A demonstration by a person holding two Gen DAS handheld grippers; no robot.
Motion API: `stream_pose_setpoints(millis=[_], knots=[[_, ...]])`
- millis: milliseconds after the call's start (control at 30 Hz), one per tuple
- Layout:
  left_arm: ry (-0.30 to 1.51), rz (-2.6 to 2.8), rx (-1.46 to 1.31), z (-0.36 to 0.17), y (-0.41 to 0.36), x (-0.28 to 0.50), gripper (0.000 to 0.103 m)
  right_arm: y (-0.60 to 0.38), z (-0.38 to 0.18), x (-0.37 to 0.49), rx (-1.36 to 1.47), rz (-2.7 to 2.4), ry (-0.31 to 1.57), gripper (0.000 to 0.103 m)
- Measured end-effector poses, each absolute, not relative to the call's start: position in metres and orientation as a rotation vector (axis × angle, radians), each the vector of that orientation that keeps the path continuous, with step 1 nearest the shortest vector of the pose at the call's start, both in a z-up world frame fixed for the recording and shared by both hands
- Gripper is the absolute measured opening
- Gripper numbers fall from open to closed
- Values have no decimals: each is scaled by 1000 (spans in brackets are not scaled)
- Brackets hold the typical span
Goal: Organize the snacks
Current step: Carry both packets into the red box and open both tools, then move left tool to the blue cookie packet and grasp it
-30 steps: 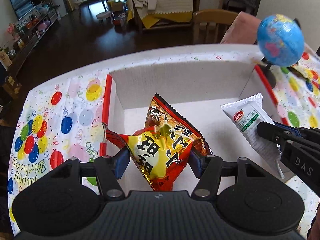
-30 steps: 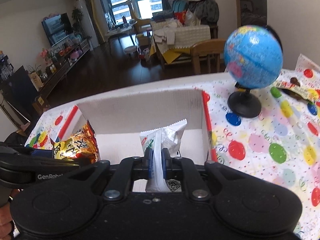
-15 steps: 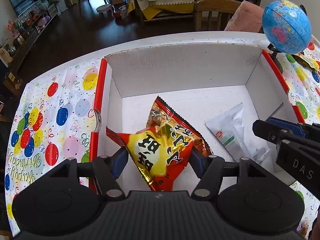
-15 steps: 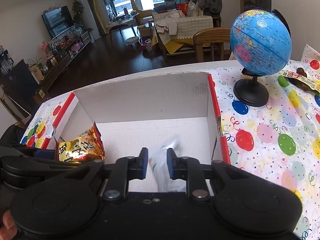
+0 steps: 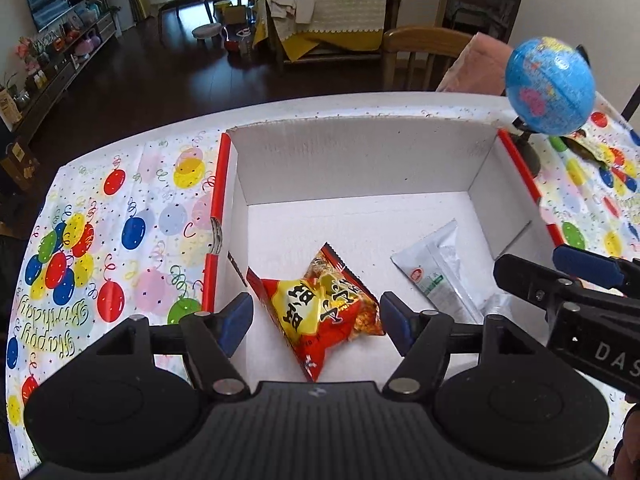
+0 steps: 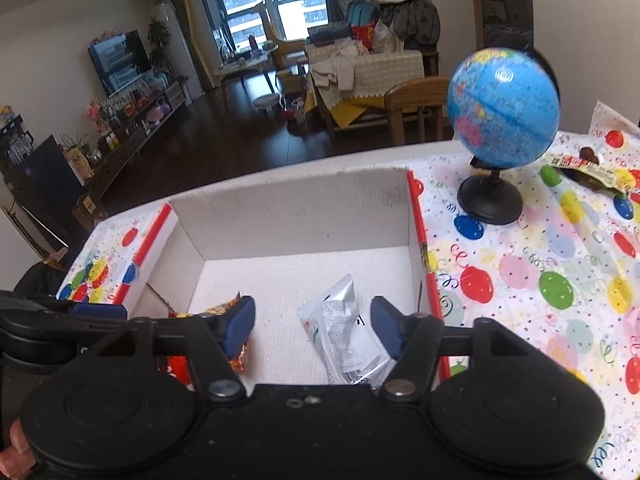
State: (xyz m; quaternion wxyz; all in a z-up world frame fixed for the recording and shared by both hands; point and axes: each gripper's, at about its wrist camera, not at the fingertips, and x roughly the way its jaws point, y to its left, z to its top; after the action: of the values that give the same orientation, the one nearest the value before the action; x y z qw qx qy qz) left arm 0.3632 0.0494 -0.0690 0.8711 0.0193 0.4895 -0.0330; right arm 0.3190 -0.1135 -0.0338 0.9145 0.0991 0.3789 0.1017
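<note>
A red and yellow snack bag (image 5: pixel 322 312) lies on the floor of the white cardboard box (image 5: pixel 360 168). My left gripper (image 5: pixel 316 320) is open above it, fingers apart and off the bag. A white and silver snack packet (image 5: pixel 436 276) lies to its right in the box. In the right wrist view the packet (image 6: pixel 344 328) lies loose below my open right gripper (image 6: pixel 312 326). The red bag (image 6: pixel 236 354) shows at that view's lower left. The right gripper's fingers (image 5: pixel 560 280) show at the left wrist view's right edge.
The box (image 6: pixel 288 216) has red rims and stands on a balloon-print tablecloth (image 6: pixel 540 280). A blue globe (image 6: pixel 502 120) on a black stand sits right of the box. Another snack wrapper (image 6: pixel 588 168) lies far right. A wooden chair (image 5: pixel 424 52) stands behind the table.
Both grippers opened and let go. The red bag and the white packet dropped onto the box floor, and both grippers rose a little.
</note>
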Motion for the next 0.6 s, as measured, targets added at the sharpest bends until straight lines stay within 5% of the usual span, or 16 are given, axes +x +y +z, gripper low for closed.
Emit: stream_pose_setpoints(millis=[167, 600], knots=[[998, -92, 14, -55, 54, 345, 74, -115, -20, 301, 210, 203, 741, 79], [920, -175, -9, -20, 67, 284, 87, -111, 11, 243, 210, 206, 656, 94]])
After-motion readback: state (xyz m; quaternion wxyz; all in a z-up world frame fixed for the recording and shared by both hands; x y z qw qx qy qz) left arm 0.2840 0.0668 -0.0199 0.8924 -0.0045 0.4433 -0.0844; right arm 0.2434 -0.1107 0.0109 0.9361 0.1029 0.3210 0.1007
